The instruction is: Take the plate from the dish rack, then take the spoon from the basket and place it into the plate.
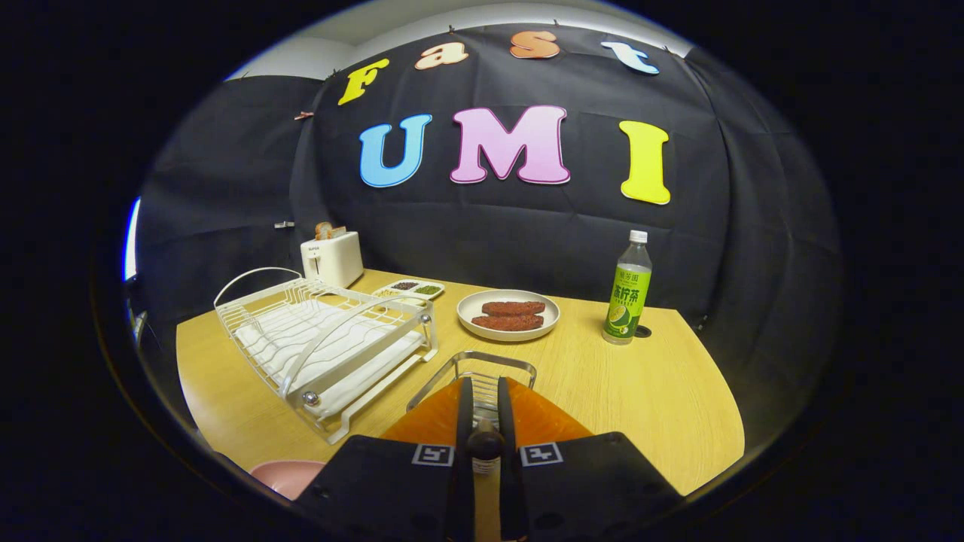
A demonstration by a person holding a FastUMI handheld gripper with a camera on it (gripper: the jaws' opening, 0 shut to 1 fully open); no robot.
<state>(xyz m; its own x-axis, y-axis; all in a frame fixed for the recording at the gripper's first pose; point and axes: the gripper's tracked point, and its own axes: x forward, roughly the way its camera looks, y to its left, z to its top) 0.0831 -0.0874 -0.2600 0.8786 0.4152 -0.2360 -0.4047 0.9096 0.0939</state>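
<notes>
My jaws are drawn in close, fingers (465,410) clamped on a slim dark-ended handle between them, which I take for the spoon (486,446) (bowl end hidden, only the handle shows). The gripper (482,388) sits over the desk's (663,391) near edge. A pink plate (288,476) lies by the near-left corner, left of my fingers and partly cut off by my body. Just ahead of the fingertips stands the wire basket (486,365). Left of it, along the desk's left edge, is the white dish rack (324,339), no dishes in it. Beyond the basket, mid-desk toward the far edge, is a white dish (508,302) with two brown pieces of food. Left of that is a small condiment tray (410,288), then a toaster (332,258) at the far-left corner. A green bottle (627,290) stands upright near the far-right corner.
</notes>
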